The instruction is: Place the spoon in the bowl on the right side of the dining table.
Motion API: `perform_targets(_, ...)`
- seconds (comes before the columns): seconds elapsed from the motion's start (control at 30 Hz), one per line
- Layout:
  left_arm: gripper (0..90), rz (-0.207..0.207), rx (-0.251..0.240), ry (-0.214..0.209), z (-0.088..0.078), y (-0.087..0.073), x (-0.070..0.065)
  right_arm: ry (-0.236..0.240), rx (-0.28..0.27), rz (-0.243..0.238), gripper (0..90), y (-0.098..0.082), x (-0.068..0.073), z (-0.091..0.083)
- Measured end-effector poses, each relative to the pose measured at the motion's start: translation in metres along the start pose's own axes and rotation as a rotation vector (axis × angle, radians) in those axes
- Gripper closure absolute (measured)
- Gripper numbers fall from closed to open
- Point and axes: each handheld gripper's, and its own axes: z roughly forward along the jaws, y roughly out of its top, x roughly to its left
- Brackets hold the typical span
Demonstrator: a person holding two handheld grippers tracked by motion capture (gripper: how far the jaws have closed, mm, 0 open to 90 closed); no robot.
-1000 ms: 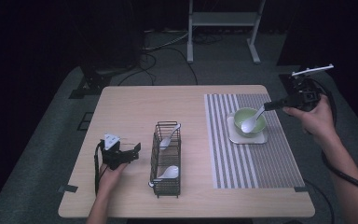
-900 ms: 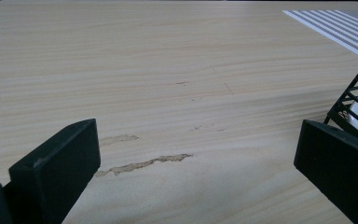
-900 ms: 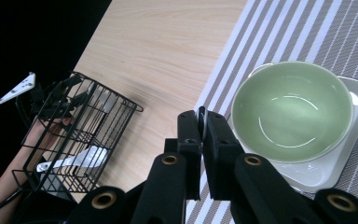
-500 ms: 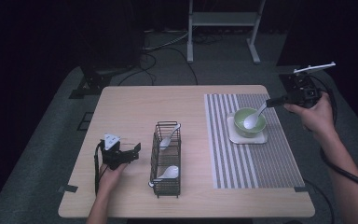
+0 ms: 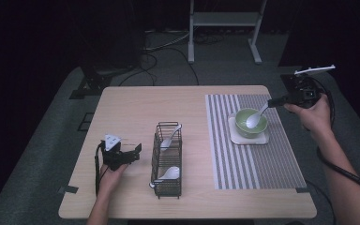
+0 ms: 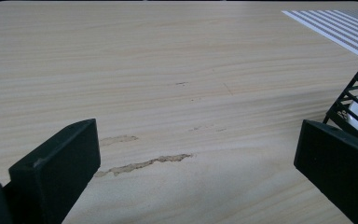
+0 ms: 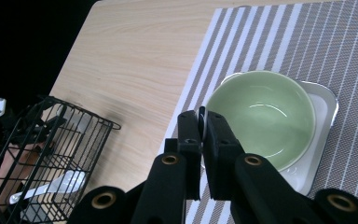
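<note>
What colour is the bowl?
The bowl is light green, seen best in the right gripper view.

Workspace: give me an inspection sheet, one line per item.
Surface: wooden table, scuffed finish in the left gripper view; striped placemat on its right.
Job's things: white spoon over green bowl on a white tray.
Clutter: wire basket with two more spoons.
Grippers: right claw shut on the spoon handle; left claw open, empty.
Cables: black leads trail from both.
Surroundings: dark floor, metal stand.
</note>
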Motion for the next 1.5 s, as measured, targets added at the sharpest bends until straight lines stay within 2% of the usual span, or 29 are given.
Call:
perform_targets(0.57, 0.0, -0.002, 0.0, 0.0, 0.0, 0.0, 0.0, -0.042, -0.013, 0.031, 85.5, -0.003, -0.019, 0.01)
perform_targets(1.5, 0.0, -0.003, -0.002, -0.002, 0.0, 0.0, 0.0, -0.054, -0.003, 0.068, 85.4, -0.009, -0.037, 0.027)
